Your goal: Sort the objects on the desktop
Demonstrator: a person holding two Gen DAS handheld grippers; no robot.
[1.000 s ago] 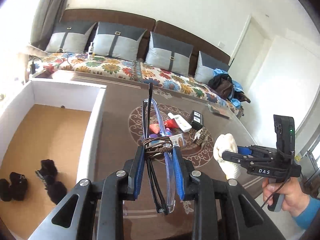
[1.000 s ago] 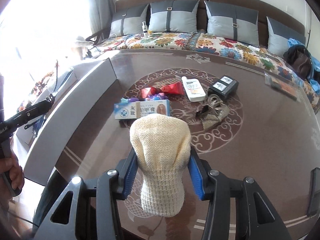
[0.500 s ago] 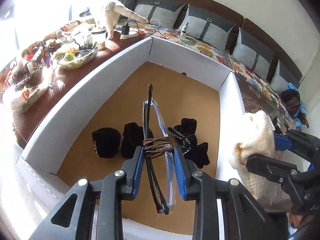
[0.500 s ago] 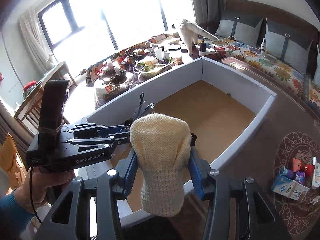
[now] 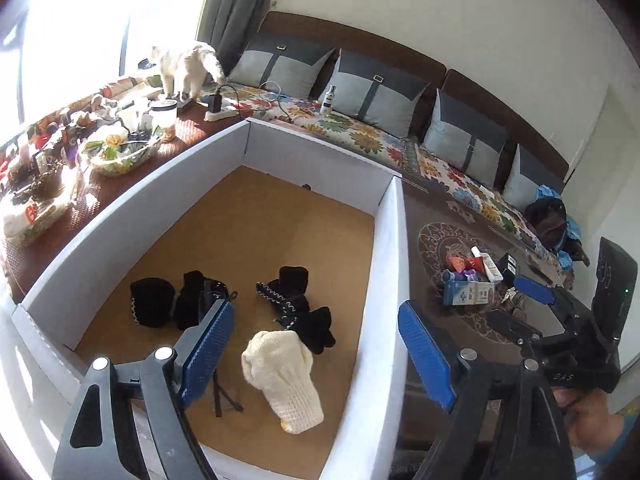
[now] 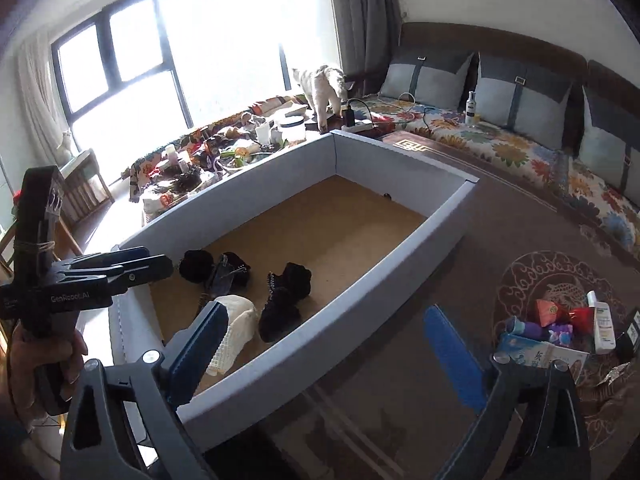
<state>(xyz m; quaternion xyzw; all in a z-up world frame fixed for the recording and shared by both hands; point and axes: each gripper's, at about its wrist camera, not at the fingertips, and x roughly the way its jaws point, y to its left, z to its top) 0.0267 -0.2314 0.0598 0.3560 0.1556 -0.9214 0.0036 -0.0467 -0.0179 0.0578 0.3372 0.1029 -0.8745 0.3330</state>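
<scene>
- Holding the left hand-held gripper (image 5: 314,312) spread wide and empty at the bottom of the left wrist view, over the white box (image 5: 384,280).
- Holding the right hand-held gripper (image 6: 326,316) equally spread, gripping nothing, straddling the box's near wall in the lower centre of the right wrist view.
- Seeing the cream knit sock (image 5: 282,380) lying loose on the brown box floor, lower centre, touching the black knit pieces (image 5: 298,300) just above it.
- Finding the glasses (image 5: 218,396) on the floor beside the left blue pad, largely hidden behind it.
- Risking, judging from here, a pad clipping the box wall or dragging the sock while pulling away, since both open jaws are sitting low and close to the cardboard.
- Risking also a scattered pile at the next pick: the toothpaste box (image 6: 536,354) and the small bottles are lying packed together on the worktop (image 6: 400,360), lower right.
- Getting from the left view alone a clear top-down look at the sock's full outline.
- Getting from the right view alone the glasses' frame (image 6: 222,276) among the black pieces, plus the window at upper left.
- Noticing, farthest off, a cat (image 5: 186,68) at upper left, walking among the clutter near the sofa.
</scene>
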